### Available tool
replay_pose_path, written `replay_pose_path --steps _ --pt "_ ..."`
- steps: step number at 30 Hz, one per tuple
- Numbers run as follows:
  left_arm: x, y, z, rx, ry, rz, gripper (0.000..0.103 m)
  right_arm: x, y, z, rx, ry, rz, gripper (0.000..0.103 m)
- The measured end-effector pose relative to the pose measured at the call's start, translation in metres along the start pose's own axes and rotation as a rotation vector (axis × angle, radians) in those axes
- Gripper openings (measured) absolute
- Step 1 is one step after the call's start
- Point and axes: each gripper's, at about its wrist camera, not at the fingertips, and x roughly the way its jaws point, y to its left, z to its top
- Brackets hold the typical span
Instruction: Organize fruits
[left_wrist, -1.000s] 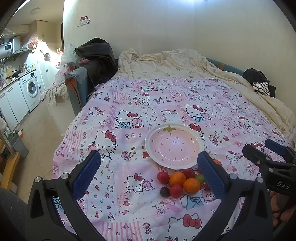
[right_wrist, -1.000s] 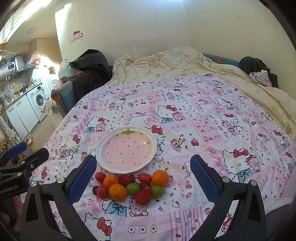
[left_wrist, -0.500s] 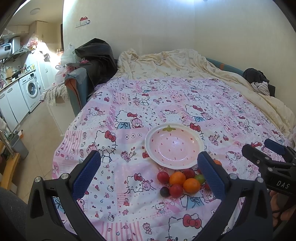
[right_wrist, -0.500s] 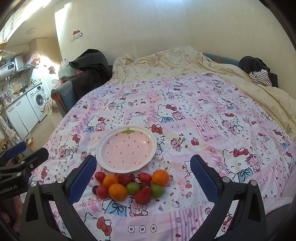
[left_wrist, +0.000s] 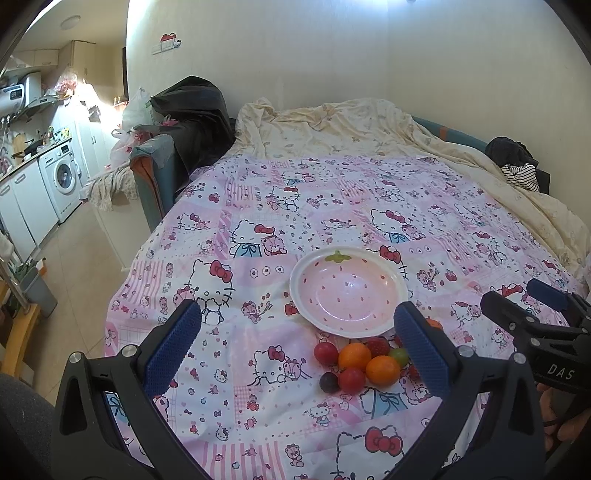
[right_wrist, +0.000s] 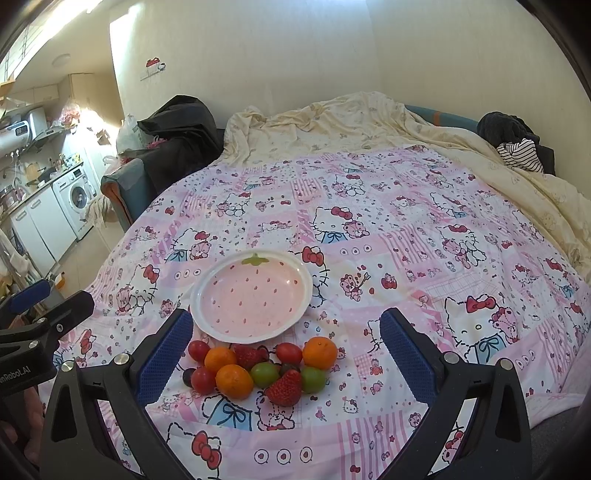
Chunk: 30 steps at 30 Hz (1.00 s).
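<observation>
Our right tool (right_wrist: 284, 345) and left tool (left_wrist: 295, 345) both hang spread wide and empty above the bed. The fruits (right_wrist: 258, 367) cluster just before the empty strawberry plate (right_wrist: 207, 295); we should descend on an outer piece, squeezing gently.

Both tools are black plastic with big triangle holes in the arms and round silver screws on top. The left gripper (left_wrist: 295, 347) has two blue bumpy pads (left_wrist: 171, 349). The right gripper (right_wrist: 286, 354) looks the same. White letters "DAS" show at the right edge of the left view.
</observation>
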Motion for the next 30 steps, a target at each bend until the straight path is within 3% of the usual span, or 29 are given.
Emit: replay_pose_path --steps 30 --pt "0.0 0.0009 -0.0003 -0.001 0.0 -0.001 0.103 0.0015 -0.0003 0.0003 0.004 0.006 0.002 0.103"
